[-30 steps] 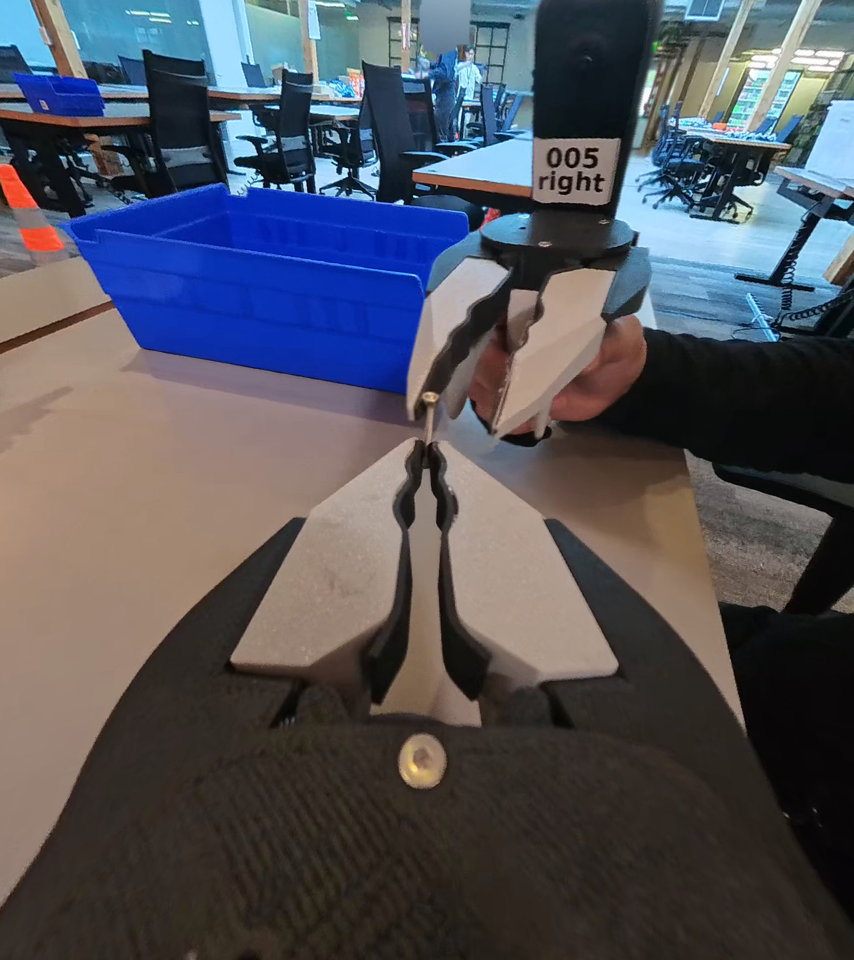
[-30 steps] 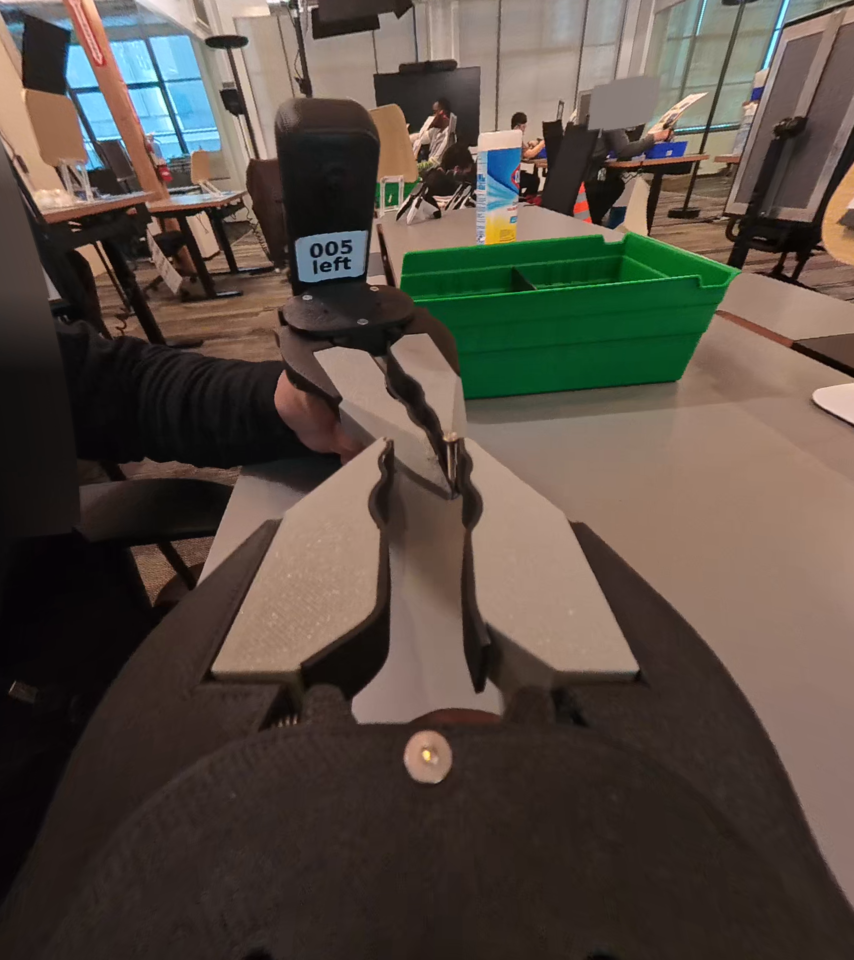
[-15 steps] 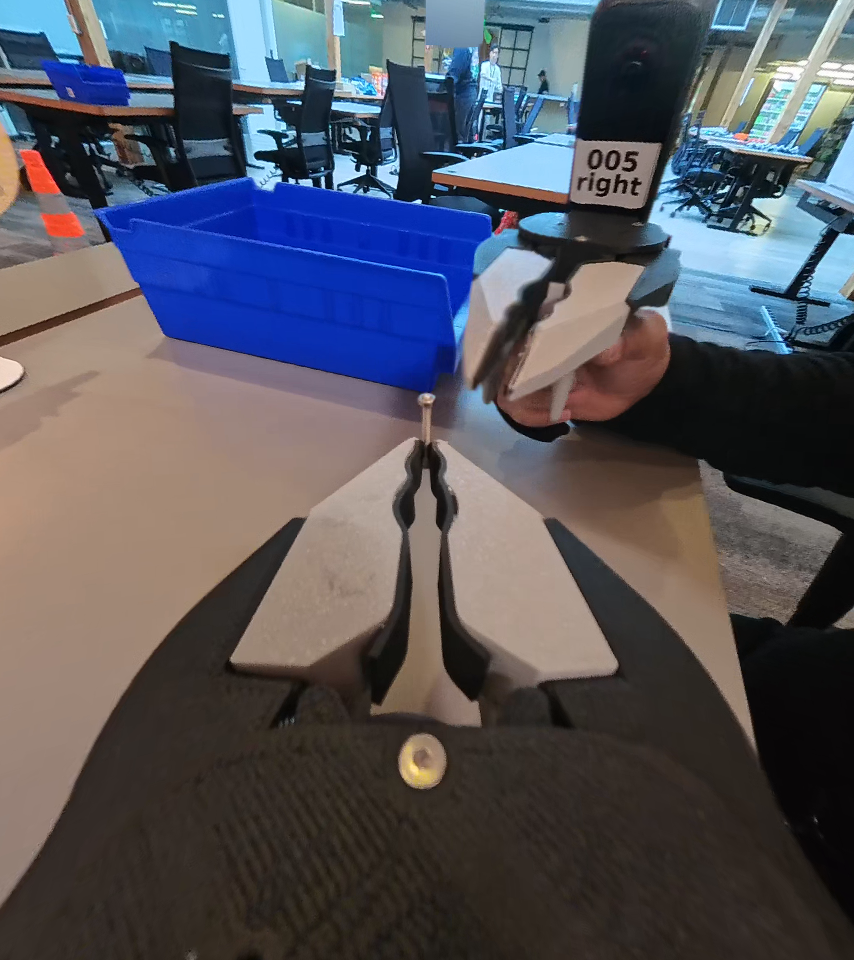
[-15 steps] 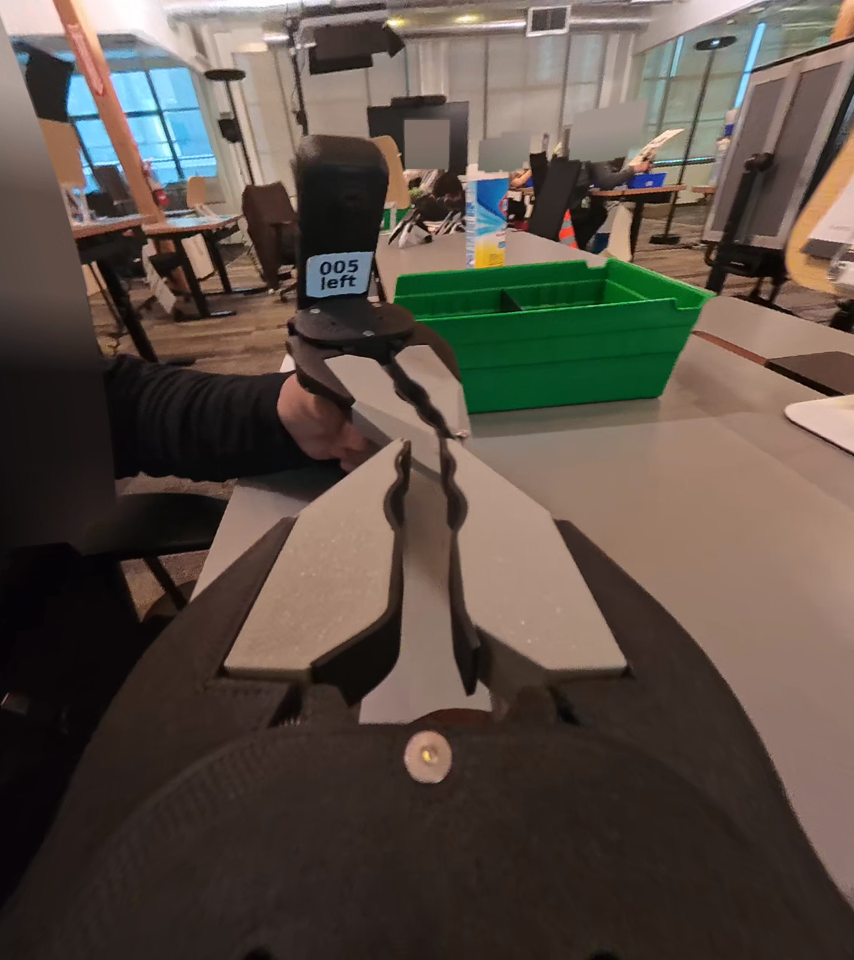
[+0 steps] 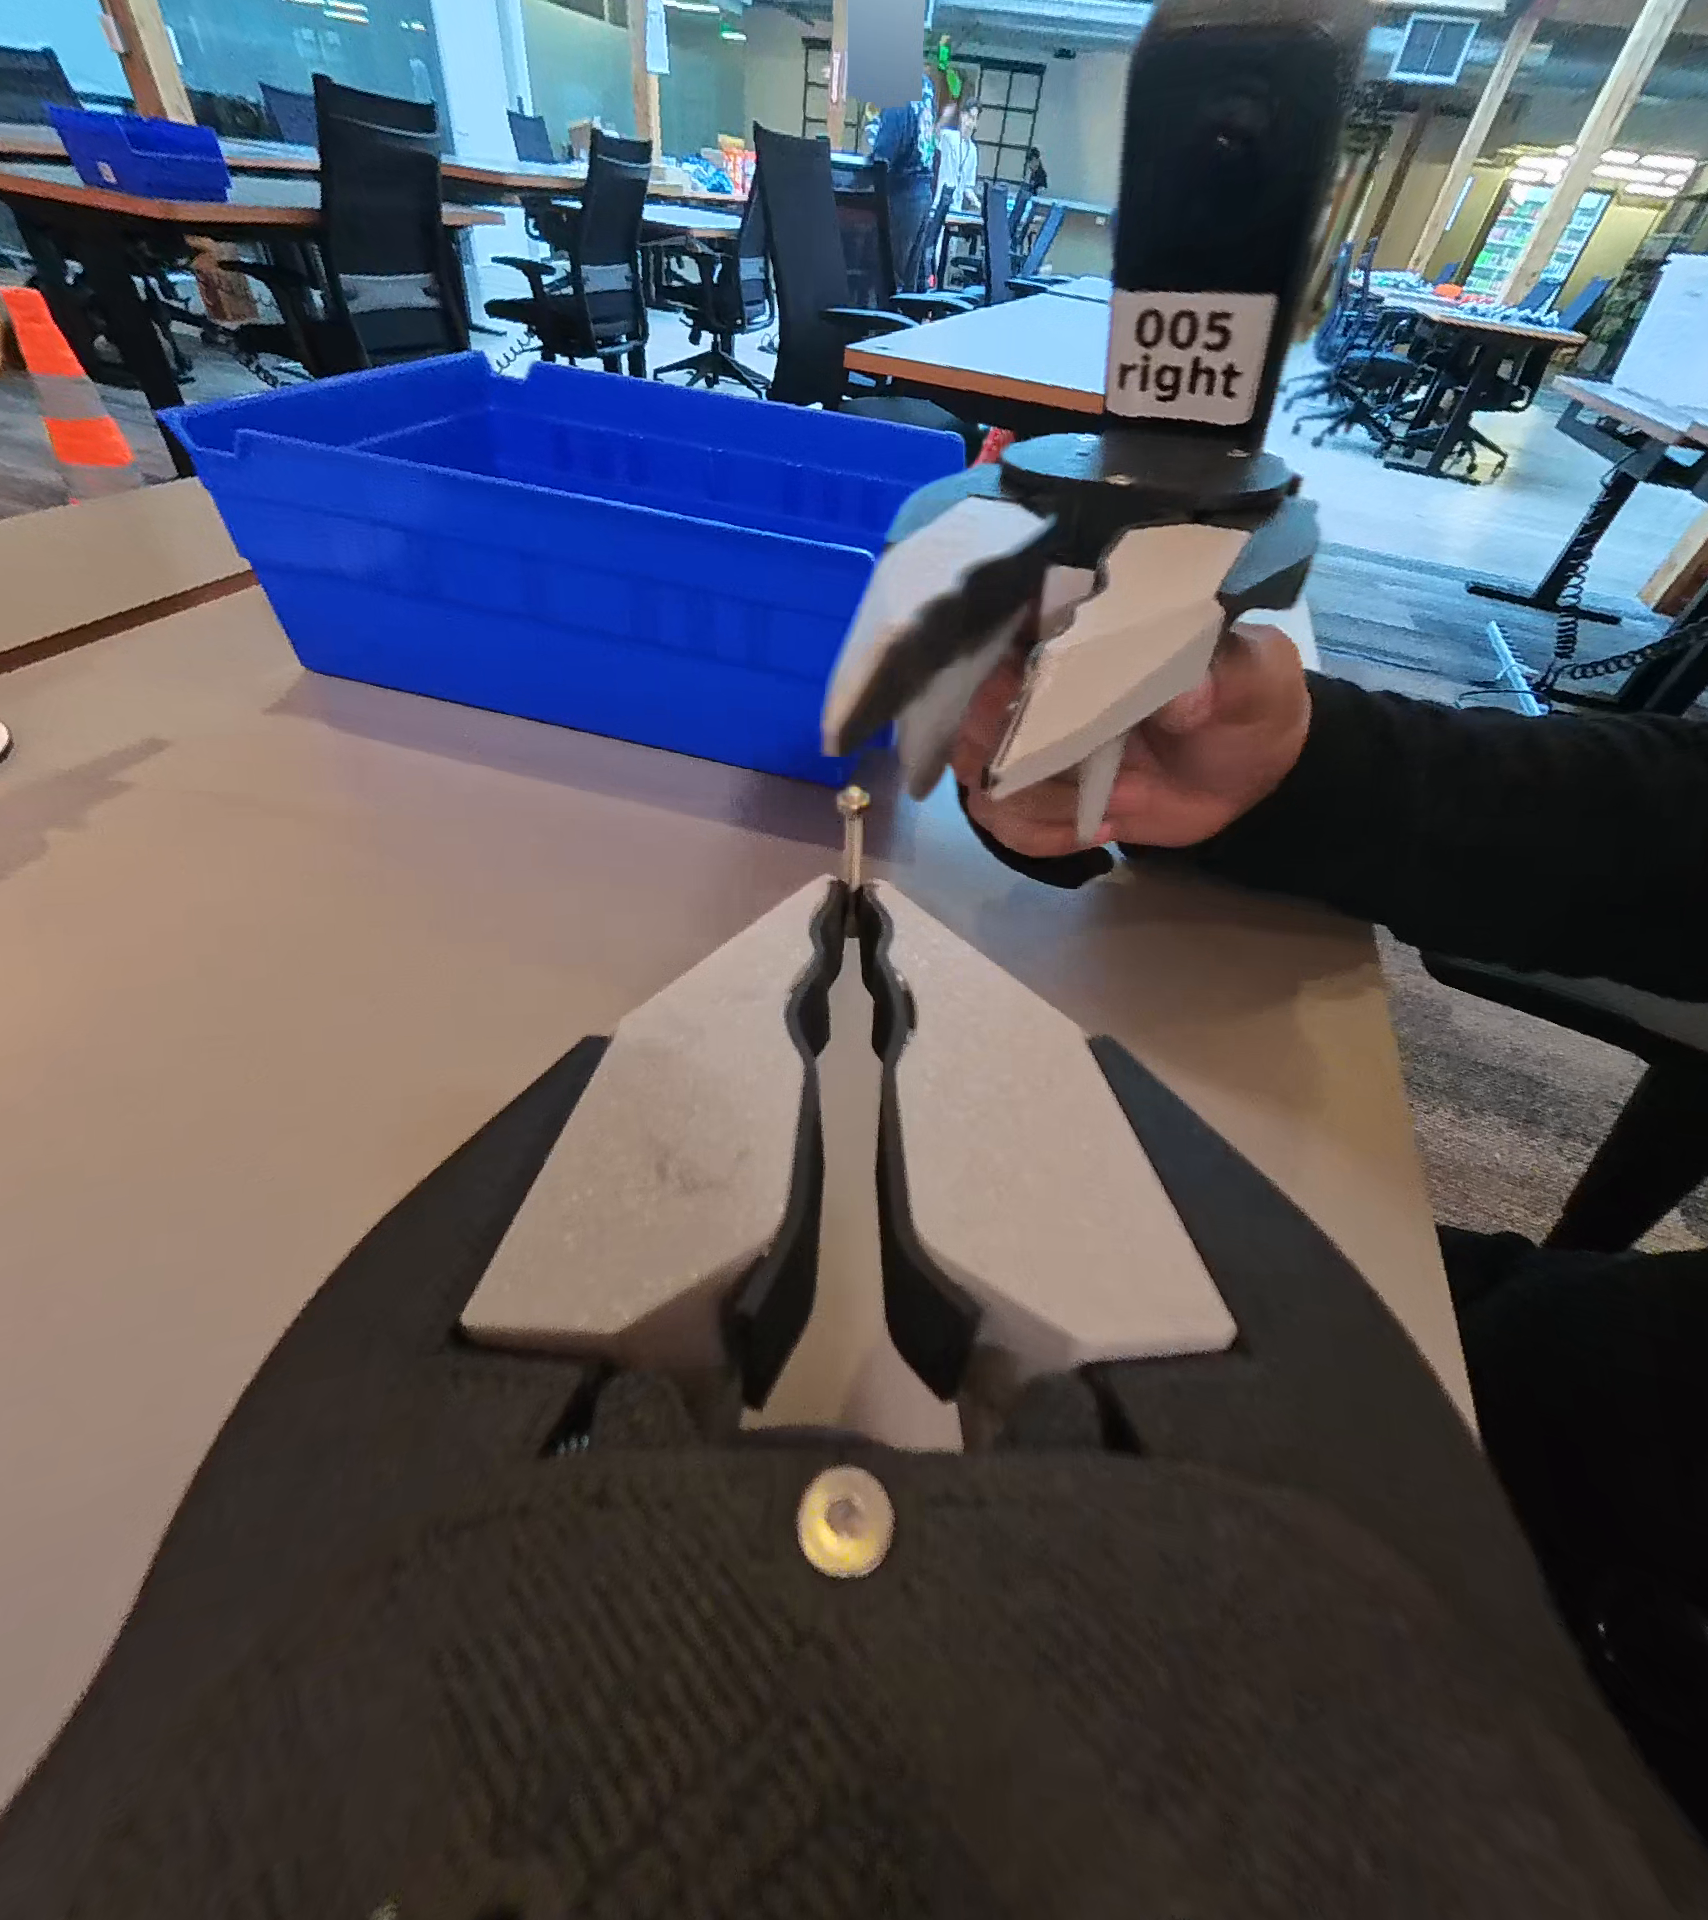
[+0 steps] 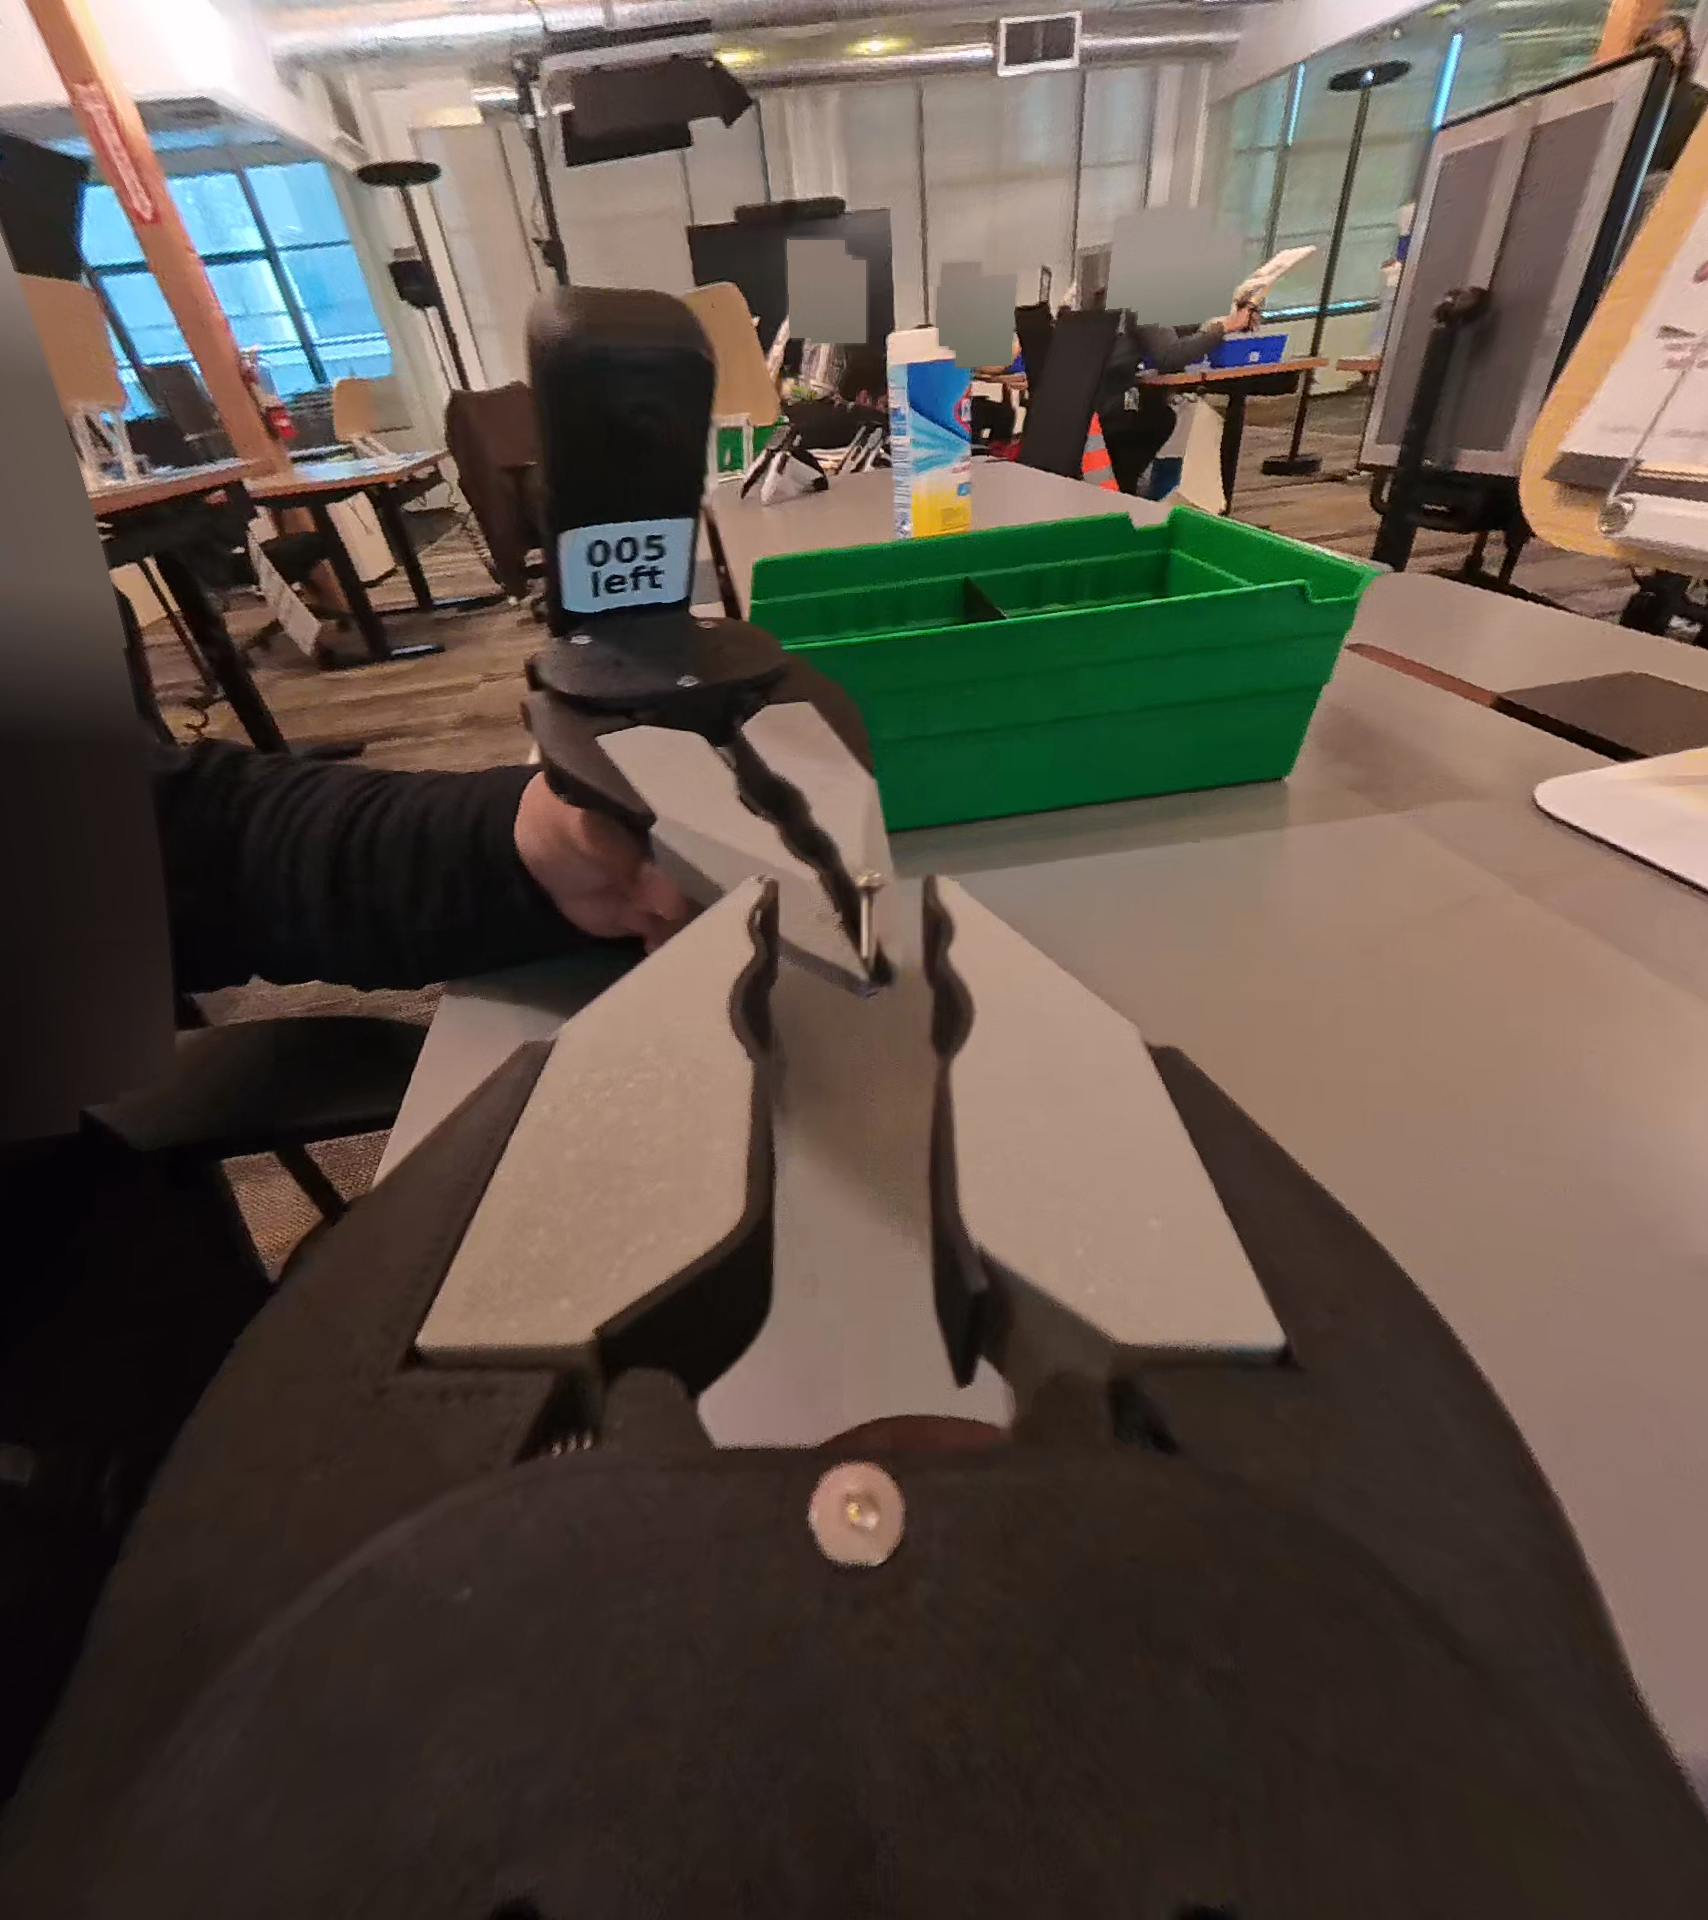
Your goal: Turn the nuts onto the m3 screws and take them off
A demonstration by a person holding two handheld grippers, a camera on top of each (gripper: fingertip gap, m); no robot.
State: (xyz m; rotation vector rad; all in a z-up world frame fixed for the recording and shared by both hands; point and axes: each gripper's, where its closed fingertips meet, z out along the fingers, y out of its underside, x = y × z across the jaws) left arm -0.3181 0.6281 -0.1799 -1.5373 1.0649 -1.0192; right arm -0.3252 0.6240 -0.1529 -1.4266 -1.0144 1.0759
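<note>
The left tongs [image 5: 851, 902] stand closed on the lower shank of an m3 screw [image 5: 855, 837], which rises upright from their tips, head uppermost, above the grey counter [image 5: 330, 894]. The right tongs [image 6: 850, 899] stand open and empty, their tips set to either side of the screw in the right wrist view. No nut can be made out on the screw or in either pair; it may be too small to tell. The screw is judged light, stiff and slippery, so it is best held low on the thread, leaving the upper shank free. Half a second earlier the right tongs were nearly closed and drawn off to the side; a second earlier they were at the screw's head. A blue bin [image 5: 559, 582] and a green bin [image 6: 1058, 665] rest on the counter behind.
</note>
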